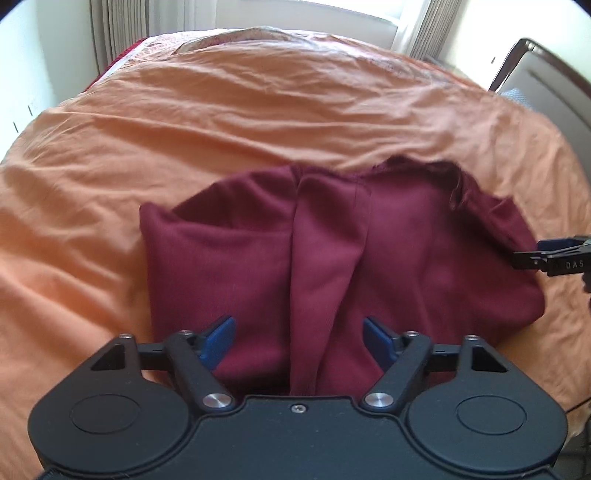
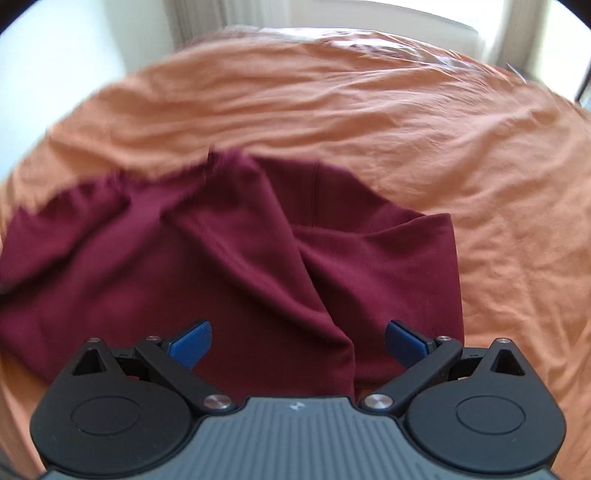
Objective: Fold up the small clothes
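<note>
Here, a maroon garment (image 1: 332,258) is seen rumpled at frame centre on an orange bedsheet (image 1: 184,129), straddled by the wide-open, empty left gripper (image 1: 299,341) and right gripper (image 2: 298,343); its raised central ridge could be caught double, skewing any fold.

1. A bedroom in a home: a bed (image 1: 258,122) with a wrinkled orange sheet fills most of both views.
2. Striped curtains (image 1: 110,26) hang at the upper left, beside a bright window (image 1: 362,7) along the top edge.
3. A dark-framed headboard or footboard (image 1: 535,74) stands at the upper right.
</note>
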The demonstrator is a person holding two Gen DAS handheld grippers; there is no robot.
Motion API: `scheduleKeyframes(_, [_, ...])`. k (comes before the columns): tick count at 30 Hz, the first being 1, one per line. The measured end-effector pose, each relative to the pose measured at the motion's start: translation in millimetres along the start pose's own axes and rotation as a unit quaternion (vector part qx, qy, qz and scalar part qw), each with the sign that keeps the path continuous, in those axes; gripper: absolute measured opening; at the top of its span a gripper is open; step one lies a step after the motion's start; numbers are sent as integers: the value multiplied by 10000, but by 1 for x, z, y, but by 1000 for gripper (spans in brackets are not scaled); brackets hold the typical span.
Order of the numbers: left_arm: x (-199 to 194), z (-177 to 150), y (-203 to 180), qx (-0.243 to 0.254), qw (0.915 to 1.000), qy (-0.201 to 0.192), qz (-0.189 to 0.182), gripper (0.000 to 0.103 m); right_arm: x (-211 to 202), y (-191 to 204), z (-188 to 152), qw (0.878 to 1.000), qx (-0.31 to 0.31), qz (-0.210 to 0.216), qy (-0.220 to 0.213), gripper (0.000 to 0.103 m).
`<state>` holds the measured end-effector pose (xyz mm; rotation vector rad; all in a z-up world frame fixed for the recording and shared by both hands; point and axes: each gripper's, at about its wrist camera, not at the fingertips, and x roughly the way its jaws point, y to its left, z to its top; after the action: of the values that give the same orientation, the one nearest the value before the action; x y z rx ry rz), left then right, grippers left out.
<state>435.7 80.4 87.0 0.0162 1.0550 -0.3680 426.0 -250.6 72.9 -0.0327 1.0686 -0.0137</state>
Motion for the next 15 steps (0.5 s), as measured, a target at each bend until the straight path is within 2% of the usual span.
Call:
scheduleKeyframes(1, [2,-2,1,6,10000,47,51,58,5,3,-1,9998,-186,-58,-15,97])
scheduleKeyframes(3, [5,-3,3,-35,9998,138,109,27,15,8,3,9989,-449,-166,-7,89])
scheduleKeyframes(4, [6,-3,5,-83,9998,135,118,20,20,9,6,9986,-497,-181,-26,84])
scheduleKeyframes(5, [5,-2,7,-140,9998,103,104,10,23,9,11,9986,-500,-165,-77,80])
scheduleKeyframes(6, [3,-1,10,-217,9997,45,102,8,26,8,14,9987,-474,-130,-134,78])
scheduleKeyframes(7, [2,1,13,-321,9994,-12,84,8,28,7,19,9990,-412,-68,-183,65])
scheduleKeyframes(8, [0,2,18,-477,9988,-48,30,8,29,4,24,9993,-305,21,-203,37])
scheduleKeyframes(10, [-5,2,26,-847,9963,-136,-49,7,27,-3,33,9996,-28,52,-274,15])
scheduleKeyframes(12, [-9,2,32,-1161,9930,-208,-103,7,20,-16,42,9980,388,155,-464,9])
scheduleKeyframes(15, [-14,-1,40,-1514,9881,-271,-86,6,14,-48,50,9890,1334,251,-581,9])
